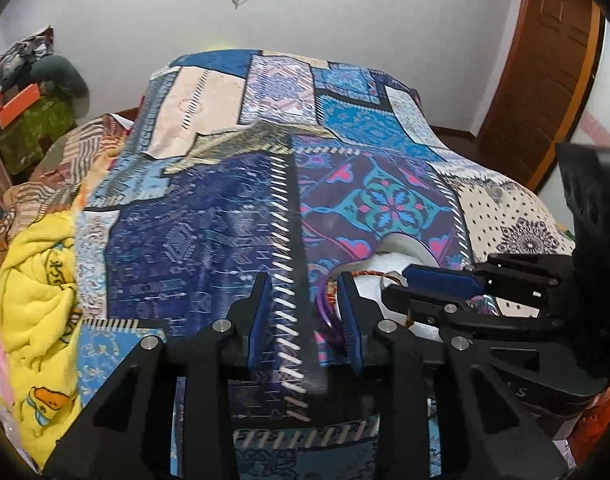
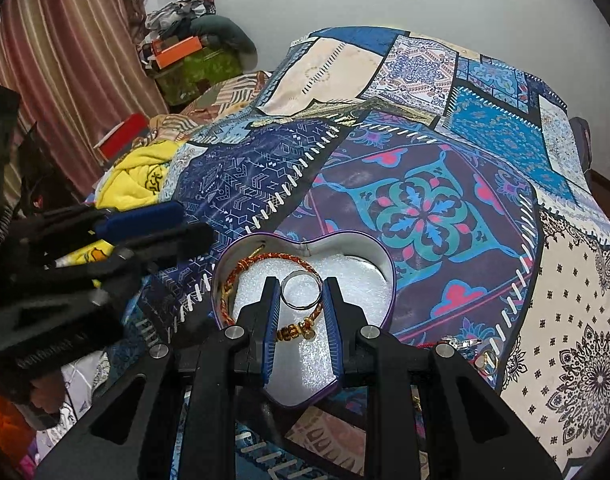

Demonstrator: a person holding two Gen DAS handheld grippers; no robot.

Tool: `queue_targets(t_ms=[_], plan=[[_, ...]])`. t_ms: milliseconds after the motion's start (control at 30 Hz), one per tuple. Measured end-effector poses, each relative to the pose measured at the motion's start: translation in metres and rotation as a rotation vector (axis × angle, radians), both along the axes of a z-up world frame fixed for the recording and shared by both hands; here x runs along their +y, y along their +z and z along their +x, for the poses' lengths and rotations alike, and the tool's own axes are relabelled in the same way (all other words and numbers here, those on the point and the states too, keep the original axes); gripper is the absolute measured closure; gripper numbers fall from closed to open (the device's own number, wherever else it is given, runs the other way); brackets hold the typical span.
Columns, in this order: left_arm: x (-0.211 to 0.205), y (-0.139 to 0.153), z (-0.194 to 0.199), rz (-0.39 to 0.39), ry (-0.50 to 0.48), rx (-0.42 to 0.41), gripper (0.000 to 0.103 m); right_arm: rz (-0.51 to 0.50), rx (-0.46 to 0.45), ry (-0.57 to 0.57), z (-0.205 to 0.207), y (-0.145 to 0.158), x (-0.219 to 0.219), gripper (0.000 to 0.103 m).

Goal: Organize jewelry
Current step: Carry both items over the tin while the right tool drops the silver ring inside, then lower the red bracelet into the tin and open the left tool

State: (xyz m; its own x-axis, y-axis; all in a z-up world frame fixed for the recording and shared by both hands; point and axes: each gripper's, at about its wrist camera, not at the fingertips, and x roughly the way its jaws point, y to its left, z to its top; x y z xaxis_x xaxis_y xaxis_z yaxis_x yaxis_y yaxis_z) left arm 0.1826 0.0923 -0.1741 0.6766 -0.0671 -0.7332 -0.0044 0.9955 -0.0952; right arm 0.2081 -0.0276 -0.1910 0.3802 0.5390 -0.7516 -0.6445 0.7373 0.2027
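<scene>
The left gripper [image 1: 307,304] hung with jaws parted and nothing between them, just beside the left rim of the heart-shaped tin [image 2: 385,304] on the bed. The right gripper [image 2: 301,294] pinched a silver ring [image 2: 301,291] over the tin's white lining, above the orange braided bracelet [image 2: 241,270]. Letting go low over the lining would likely stop the ring rolling.

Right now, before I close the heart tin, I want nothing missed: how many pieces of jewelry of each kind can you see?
Bracelets: 1, the braided bracelet in the tin
Rings: 2, the silver ring between the right jaws, the gold ring on the bedspread
Unclear: 1, a silver piece beside the gold ring
Total: 4
</scene>
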Motion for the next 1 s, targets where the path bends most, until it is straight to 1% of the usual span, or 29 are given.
queue_targets(t_ms=[100, 233, 367, 567, 667, 833, 1000], plan=[[0.005, 0.003, -0.003, 0.005, 0.018, -0.011, 0.066, -0.016, 0.002, 0.006, 0.000, -0.001, 0.002, 0.083], [0.008, 0.005, -0.006, 0.018, 0.033, -0.013, 0.066, -0.037, -0.001, 0.001, -0.001, 0.000, 0.003, 0.072], [0.008, 0.007, -0.010, 0.016, 0.039, -0.015, 0.066, -0.037, -0.021, -0.007, -0.005, 0.006, -0.001, 0.072], [-0.001, 0.020, -0.017, 0.026, 0.039, -0.037, 0.066, -0.017, -0.051, -0.032, -0.012, 0.022, -0.015, 0.071], [-0.010, 0.028, -0.020, 0.027, 0.029, -0.050, 0.066, -0.008, -0.069, -0.056, -0.016, 0.031, -0.028, 0.071], [-0.032, 0.039, -0.024, 0.026, 0.005, -0.064, 0.066, 0.003, -0.090, -0.116, -0.019, 0.043, -0.062, 0.071], [-0.059, 0.040, -0.026, 0.021, -0.029, -0.056, 0.065, 0.009, -0.096, -0.176, -0.021, 0.046, -0.097, 0.071]])
